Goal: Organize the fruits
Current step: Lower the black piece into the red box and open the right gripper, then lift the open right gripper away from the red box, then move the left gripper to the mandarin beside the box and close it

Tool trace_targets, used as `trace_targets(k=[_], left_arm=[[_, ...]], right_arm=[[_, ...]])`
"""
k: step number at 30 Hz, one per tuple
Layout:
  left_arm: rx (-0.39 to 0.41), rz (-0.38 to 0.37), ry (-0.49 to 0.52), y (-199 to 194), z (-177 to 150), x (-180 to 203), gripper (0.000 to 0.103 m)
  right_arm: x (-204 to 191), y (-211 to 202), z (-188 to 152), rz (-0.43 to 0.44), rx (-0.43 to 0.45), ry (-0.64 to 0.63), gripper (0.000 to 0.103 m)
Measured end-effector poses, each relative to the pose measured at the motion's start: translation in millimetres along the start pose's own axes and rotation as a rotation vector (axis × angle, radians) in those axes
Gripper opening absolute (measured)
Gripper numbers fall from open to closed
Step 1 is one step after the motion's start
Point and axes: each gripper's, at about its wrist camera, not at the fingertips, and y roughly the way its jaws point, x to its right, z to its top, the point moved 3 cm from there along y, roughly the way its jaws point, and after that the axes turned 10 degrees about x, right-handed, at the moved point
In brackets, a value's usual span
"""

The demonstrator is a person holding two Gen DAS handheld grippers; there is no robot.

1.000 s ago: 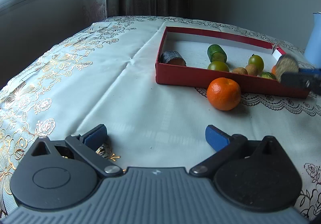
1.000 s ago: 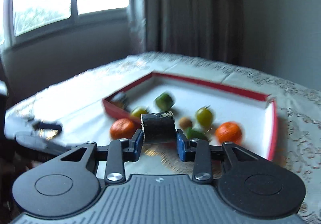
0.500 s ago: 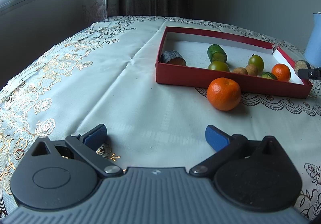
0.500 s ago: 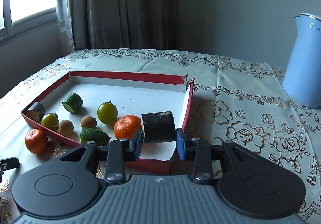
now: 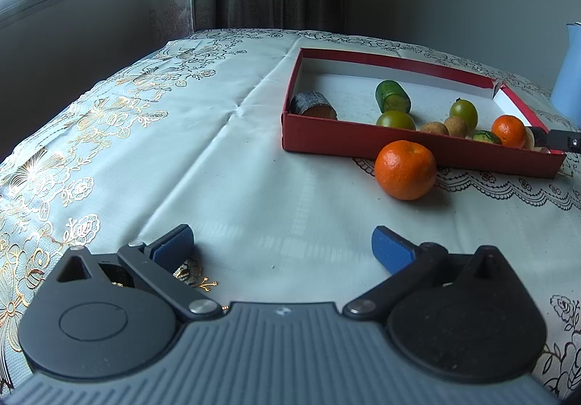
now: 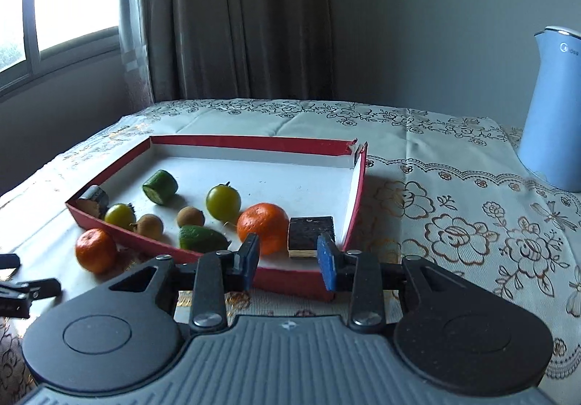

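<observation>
From my right wrist camera I see the whole inside of the red tray [image 6: 357, 187] on the flowered tablecloth [image 6: 472, 223]. It holds a green cut piece [image 6: 160, 186], a dark stub [image 6: 95, 199] in the far left corner, two green tomatoes [image 6: 223, 201], two small brown fruits [image 6: 190, 217], a green wedge [image 6: 199, 238], a tangerine [image 6: 262, 227] and a dark block [image 6: 311, 233] with a pale underside. A blue kettle [image 6: 555, 114] stands well off to the right, shown in full only here.

My left wrist camera looks across the tray's long front wall [image 5: 417, 147], which hides the tray floor near it. It shows most clearly the loose orange [image 5: 405, 169] resting on the cloth just outside that wall.

My right gripper [image 6: 288, 259] hangs over the tray's near corner with its blue pads [image 6: 324, 265] parted. The dark block sits on the tray floor beyond the gap, beside the tangerine, and neither pad touches it.

My left gripper [image 5: 281, 247] is spread wide above bare cloth, holding nothing, with the loose orange well ahead of its right pad [image 5: 390, 252].
</observation>
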Motion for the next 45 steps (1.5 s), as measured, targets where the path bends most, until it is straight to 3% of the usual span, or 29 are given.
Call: trace_targets(k=[4,9,11,14,20,24,29,36,45], left_arm=[[0.0,0.0,0.0,0.0,-0.1,-0.1,0.103],[0.0,0.002,0.001,0.1,-0.2,0.2,0.103],[0.001,0.002,0.001,-0.1,-0.2,0.2,0.103],[0.001,0.001,0.001,-0.2,-0.2,0.2,0.103],[0.007,-0.007,-0.001,-1.2,0.6,-0.2,0.103],[0.063,-0.056,-0.045,-9.7,10.4,2.9,0.103],[0.09,-0.055,0.032,-7.3,28.0,30.2,0.103],[0.062,-0.079,0.105,15.2,28.0,62.8,0.103],[-0.036,-0.061,0.076,47.6,32.2,66.5,0.103]], right_arm=[[-3.1,-22.7,-15.5,-0.002,0.002,-0.019,0.041],[-5.4,-28.7,-39.8,-0.016,-0.071,-0.019,0.075],[-7.0,-27.5,-43.7,-0.03,-0.083,-0.03,0.076],[-7.4,-23.8,-46.5,-0.053,-0.11,-0.036,0.085],[-4.8,-21.1,-48.6,-0.056,-0.128,-0.026,0.087],[-4.3,-20.3,-48.5,-0.048,-0.129,-0.019,0.09],[-1.1,-21.2,-48.1,-0.029,-0.123,0.013,0.092],[0.8,-21.2,-47.9,-0.017,-0.121,0.029,0.094],[1.8,-21.3,-47.1,-0.003,-0.12,0.044,0.096]])
